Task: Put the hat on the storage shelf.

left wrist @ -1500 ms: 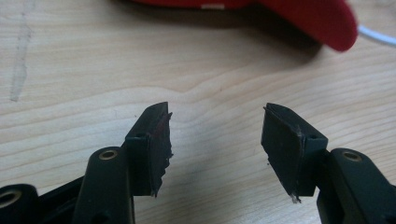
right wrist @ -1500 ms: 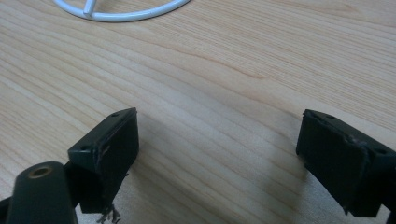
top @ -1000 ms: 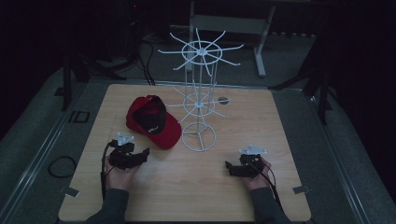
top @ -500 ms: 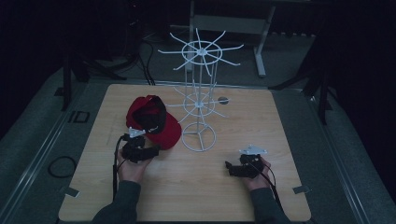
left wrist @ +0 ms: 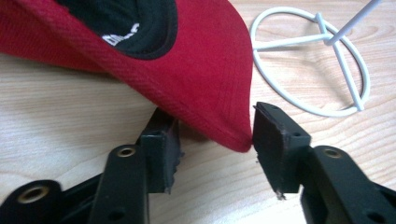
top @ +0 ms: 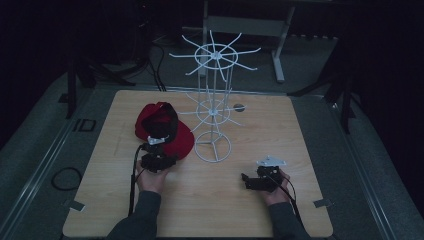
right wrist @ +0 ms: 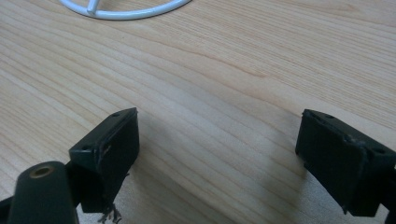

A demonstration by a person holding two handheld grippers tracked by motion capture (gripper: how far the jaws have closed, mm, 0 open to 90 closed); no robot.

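The white wire rack [top: 214, 107] stands mid-table, its ring base and spreading arms blocking the centre. The red cap [top: 164, 129] lies just left of the base, its brim tip between the spread jaws of the left gripper [left wrist: 215, 140]. The near table [top: 210, 210] and right side lie open.

My left gripper [left wrist: 212, 144] is black with brass-coloured screw holes, and so is my right gripper [right wrist: 217, 158]. The baseball cap [left wrist: 187, 60] is red twill with a black lining and a white-lettered label. The wire display rack [top: 212, 100] is white. The desk [top: 280, 130] is pale wood with fine brown grain.
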